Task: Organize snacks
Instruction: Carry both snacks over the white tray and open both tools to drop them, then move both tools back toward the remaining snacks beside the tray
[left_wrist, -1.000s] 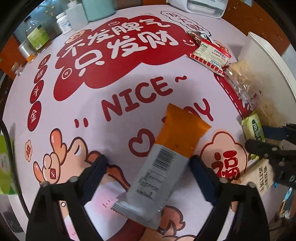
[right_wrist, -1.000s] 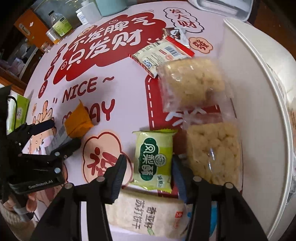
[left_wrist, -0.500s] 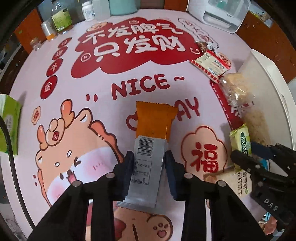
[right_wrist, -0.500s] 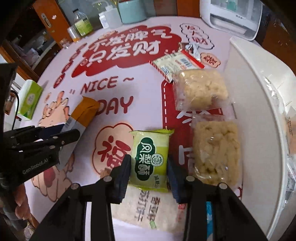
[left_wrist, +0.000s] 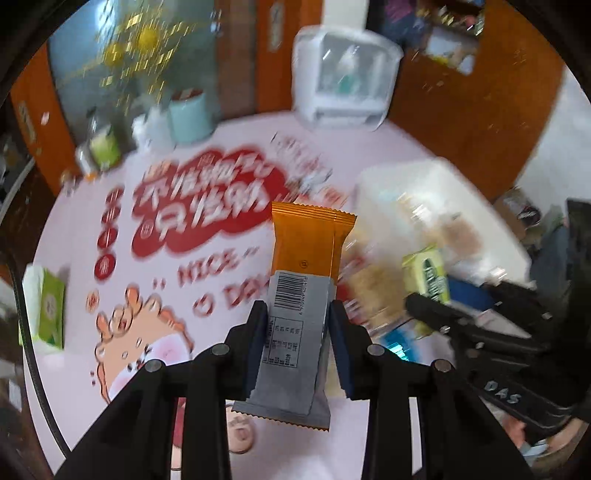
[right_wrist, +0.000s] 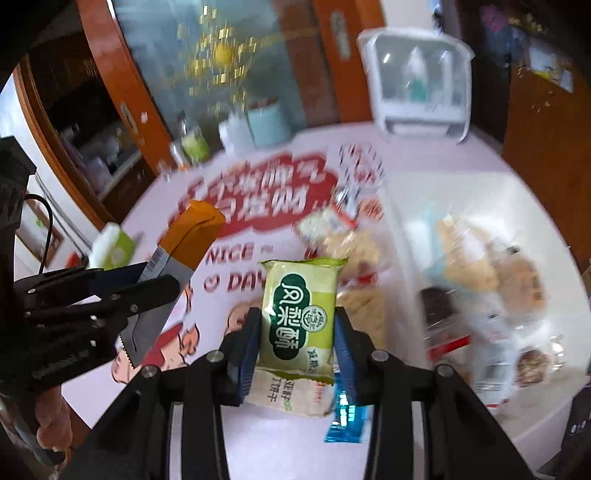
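I've just clamped both jaws, left gripper (left_wrist: 297, 314) on the orange bar (left_wrist: 312, 240), right gripper (right_wrist: 297, 328) on the green pastry (right_wrist: 301, 314), and lifted both off the counter (left_wrist: 110, 369), ready for the white bin (right_wrist: 413, 229) at two o'clock.

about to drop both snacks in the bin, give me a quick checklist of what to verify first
1. Left claw shut on the orange and grey snack bar: ok, pads press both its sides.
2. Right claw shut on the green snack pack: ok, gripped on both edges.
3. Both snacks clear of the table: ok, both are held up off the printed cover.
4. White bin within sight: ok, at the right of the table with snacks already inside.
5. Free room in the bin: cannot tell, contents are blurred.
6. Claws apart from each other: ok, a gap shows between them in both views.
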